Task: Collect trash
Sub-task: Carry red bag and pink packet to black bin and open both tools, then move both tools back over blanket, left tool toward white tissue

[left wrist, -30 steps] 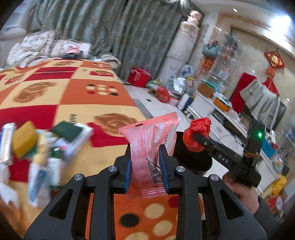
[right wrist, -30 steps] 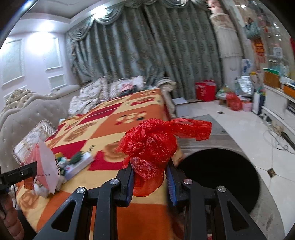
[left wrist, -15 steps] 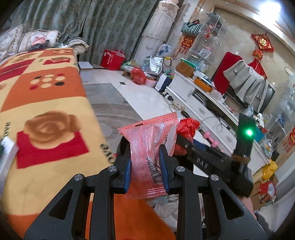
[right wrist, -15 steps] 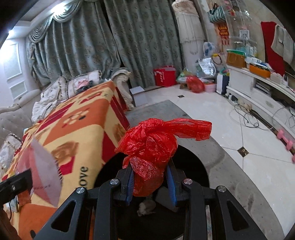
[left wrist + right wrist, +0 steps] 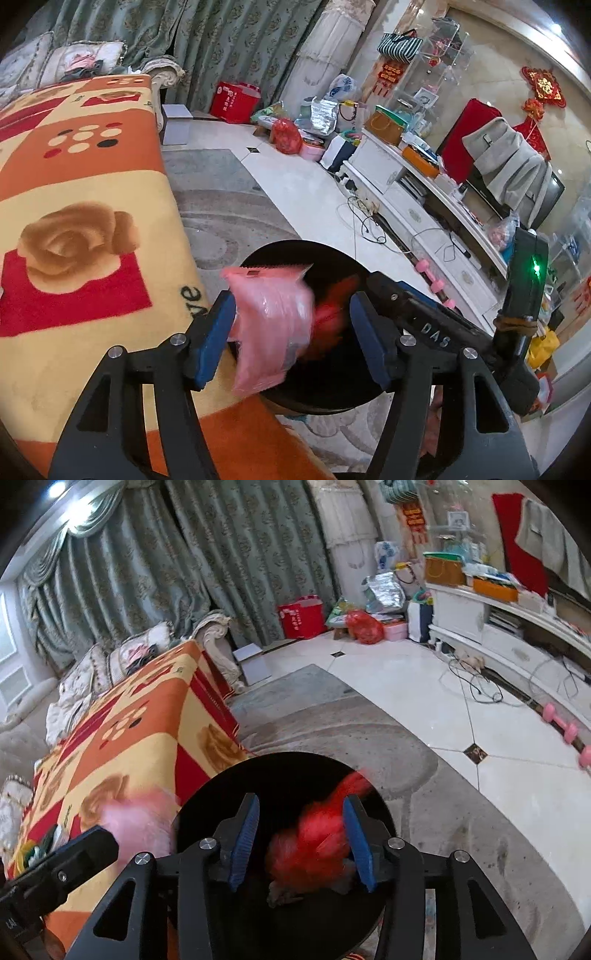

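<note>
Item: black round bin (image 5: pixel 325 391) on the grey rug beside the blanket-covered sofa (image 5: pixel 85 206), both hand-held grippers poised over its mouth. Left gripper (image 5: pixel 291 332): jaws opening, standing well apart; the pink plastic wrapper (image 5: pixel 271 328) sits between them, blurred, brushing the left pad but no longer pinched, apparently dropping toward the bin. Right gripper (image 5: pixel 299 838): jaws opening, a gap on the left side; the crumpled red plastic bag (image 5: pixel 314 842) lies between them against the right pad, smeared by motion, also seemingly released. Progress, as judged: two pieces of trash are at the point of delivery, not yet seen resting inside. Something pale and crumpled (image 5: pixel 284 893) already lies at the bin's bottom. Remaining: a few small items (image 5: pixel 40 845) show at the far left edge of the blanket in the right wrist view, possibly more trash to fetch. Obscured: the bin's interior is mostly black and unreadable; the wrapper's print is illegible from blur; the small items on the blanket are too cut off to identify; the person is out of view save a sliver of hand below the right gripper's body.
</note>
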`<state>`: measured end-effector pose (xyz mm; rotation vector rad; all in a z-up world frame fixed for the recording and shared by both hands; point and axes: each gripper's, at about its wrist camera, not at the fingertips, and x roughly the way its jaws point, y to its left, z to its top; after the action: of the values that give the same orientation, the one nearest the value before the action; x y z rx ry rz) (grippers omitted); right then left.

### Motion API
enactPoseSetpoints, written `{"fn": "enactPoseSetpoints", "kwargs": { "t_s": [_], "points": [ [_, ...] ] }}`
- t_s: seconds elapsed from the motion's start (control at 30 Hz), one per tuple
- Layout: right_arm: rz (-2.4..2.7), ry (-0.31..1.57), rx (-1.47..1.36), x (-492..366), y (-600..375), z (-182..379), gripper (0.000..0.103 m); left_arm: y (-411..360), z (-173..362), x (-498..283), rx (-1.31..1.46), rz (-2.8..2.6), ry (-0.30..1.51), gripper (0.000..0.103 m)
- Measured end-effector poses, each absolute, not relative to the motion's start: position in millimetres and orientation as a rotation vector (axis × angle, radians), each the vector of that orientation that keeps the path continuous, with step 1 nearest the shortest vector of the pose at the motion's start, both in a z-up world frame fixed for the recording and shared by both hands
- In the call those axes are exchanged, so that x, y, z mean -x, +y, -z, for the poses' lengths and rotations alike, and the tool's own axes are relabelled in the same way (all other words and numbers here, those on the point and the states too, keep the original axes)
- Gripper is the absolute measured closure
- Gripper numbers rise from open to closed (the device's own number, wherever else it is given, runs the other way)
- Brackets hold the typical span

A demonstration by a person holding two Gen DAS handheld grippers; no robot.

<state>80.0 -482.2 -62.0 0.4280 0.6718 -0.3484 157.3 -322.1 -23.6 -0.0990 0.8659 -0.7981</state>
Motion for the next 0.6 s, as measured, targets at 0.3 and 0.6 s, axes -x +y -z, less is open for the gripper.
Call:
{"fn": "enactPoseSetpoints", "kwargs": {
  "t_s": [0.3,0.6],
  "points": [
    [0.337,0.647,-0.428,-81,-473,54,0.058,-287,14,-150,0.118,0.757,0.855,0.039],
    [0.211,0.632,-0.371,-102,-418,41,0.058,-193,-7,-122,0.127,0.654,0.777,0.039]
  ]
}}
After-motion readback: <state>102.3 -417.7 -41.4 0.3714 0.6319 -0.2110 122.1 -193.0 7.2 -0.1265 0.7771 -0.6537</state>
